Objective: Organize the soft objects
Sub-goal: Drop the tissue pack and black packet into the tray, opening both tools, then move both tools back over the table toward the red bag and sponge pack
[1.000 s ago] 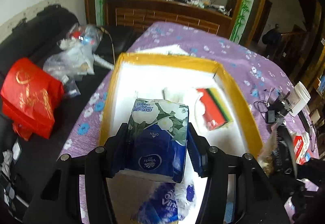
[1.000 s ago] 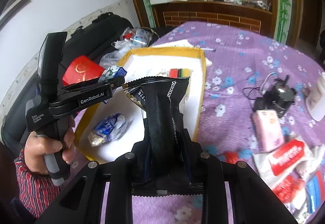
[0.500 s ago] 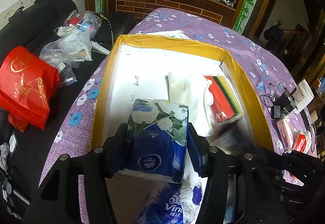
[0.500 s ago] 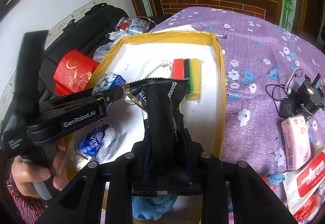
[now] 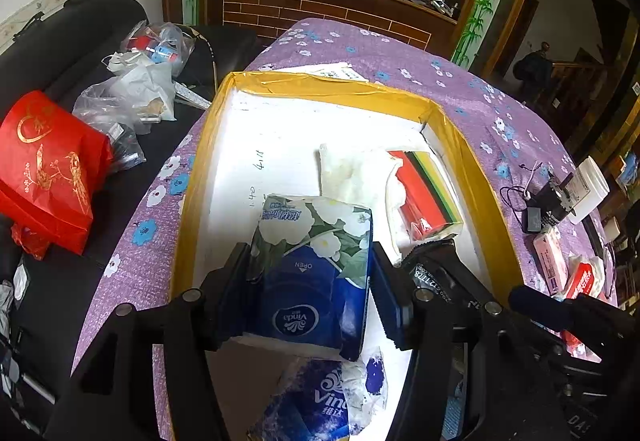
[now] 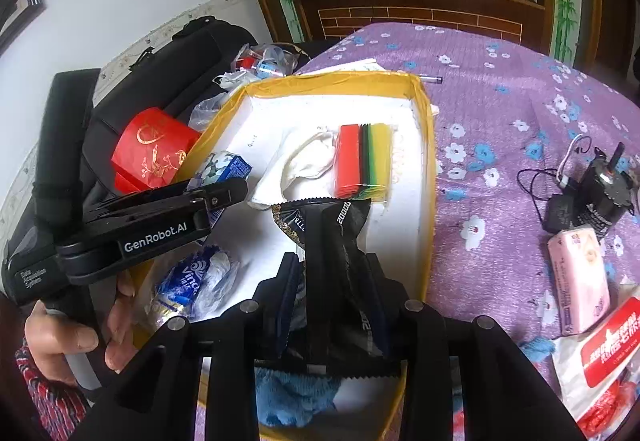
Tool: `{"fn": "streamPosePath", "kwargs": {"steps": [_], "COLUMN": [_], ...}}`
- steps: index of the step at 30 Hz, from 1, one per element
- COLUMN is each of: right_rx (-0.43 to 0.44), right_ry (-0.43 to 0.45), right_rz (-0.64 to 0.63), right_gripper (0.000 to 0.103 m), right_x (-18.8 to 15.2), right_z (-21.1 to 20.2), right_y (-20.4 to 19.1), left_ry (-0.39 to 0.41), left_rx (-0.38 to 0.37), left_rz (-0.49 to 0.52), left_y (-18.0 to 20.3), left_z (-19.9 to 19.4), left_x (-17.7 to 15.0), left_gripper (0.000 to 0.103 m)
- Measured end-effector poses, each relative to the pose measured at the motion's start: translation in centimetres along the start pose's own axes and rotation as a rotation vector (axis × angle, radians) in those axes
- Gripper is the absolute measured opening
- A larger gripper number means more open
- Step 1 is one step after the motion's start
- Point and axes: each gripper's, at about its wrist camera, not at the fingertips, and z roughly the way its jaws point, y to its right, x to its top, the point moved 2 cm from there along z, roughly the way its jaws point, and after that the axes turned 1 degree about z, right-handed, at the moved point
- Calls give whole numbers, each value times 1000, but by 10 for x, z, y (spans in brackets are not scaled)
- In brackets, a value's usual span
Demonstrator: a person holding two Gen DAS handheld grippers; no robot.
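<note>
My left gripper [image 5: 308, 253] is shut on a blue Vinda tissue pack [image 5: 308, 281] with white flowers, and its jaws are just starting to open. It hangs over a yellow-rimmed white box [image 5: 320, 85]. My right gripper [image 6: 332, 261] is over the box's near right part. Its jaws are opening, and a black packet [image 6: 332, 225] stands loosely between them, with a gap at the left pad. In the box lie a white cloth [image 5: 352, 173], a red, black and yellow sponge pack [image 5: 428, 193], a crumpled Vinda wrapper [image 5: 328, 397] and a blue towel [image 6: 292, 393].
A red bag [image 5: 48, 169] and plastic bags [image 5: 132, 89] lie on the black sofa to the left. On the purple flowered cloth right of the box are a pink pack [image 6: 580, 277], a red-and-white pack [image 6: 608, 345], a black motor with cable [image 6: 600, 185] and a white cup [image 5: 588, 189].
My right gripper moved forward and down over the box. Its jaws widened and the black packet's top sank between them. My left gripper stayed put with the tissue pack.
</note>
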Motion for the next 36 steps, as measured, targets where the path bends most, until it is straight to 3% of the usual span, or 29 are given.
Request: {"fn": "streamPosePath", "kwargs": {"steps": [5,14,21,27,36], "right_rx": [16,47,39,16,-3], "right_ry": [17,66,119,138,176], "right_rz": [14,66,136,194,317], "right_gripper": [35,39,41,41,42], "right_x": [-5,-23,-48,-72,-103], "right_z": [-16,-58,-98,-121,-150], "right_y": [4,23,59,90,139], "left_ry": [13,38,54,55,27], "left_rx": [2,-27,-93,-136,-184], "left_rz": [-5,4,38,139,378], "left_y": [2,15,48,93,171], "left_z": [-5,-26,-43,-53,-54], "left_x": [1,-9,-27,-42,-64], "left_gripper": [66,66,66,65,65]}}
